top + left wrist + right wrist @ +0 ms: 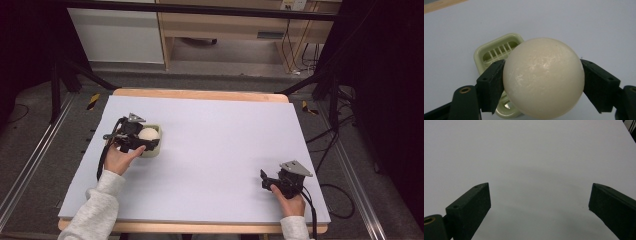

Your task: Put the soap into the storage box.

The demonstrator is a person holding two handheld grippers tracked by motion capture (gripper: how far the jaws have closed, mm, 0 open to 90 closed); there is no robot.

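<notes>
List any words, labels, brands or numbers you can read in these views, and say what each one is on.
None can be read.
The cream ball held in the left gripper is plain.
The green slatted dish bears no print on the part in view.
The table is blank.
A pale label on the shelf behind the table is too small and blurred to read.

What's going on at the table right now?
A person's left claw is clamped on a cream round soap, holding it just above a pale green slatted soap dish on the left of the lilac table mat. The right claw sits open, nothing between its jaws, near the mat's front right corner.
</notes>
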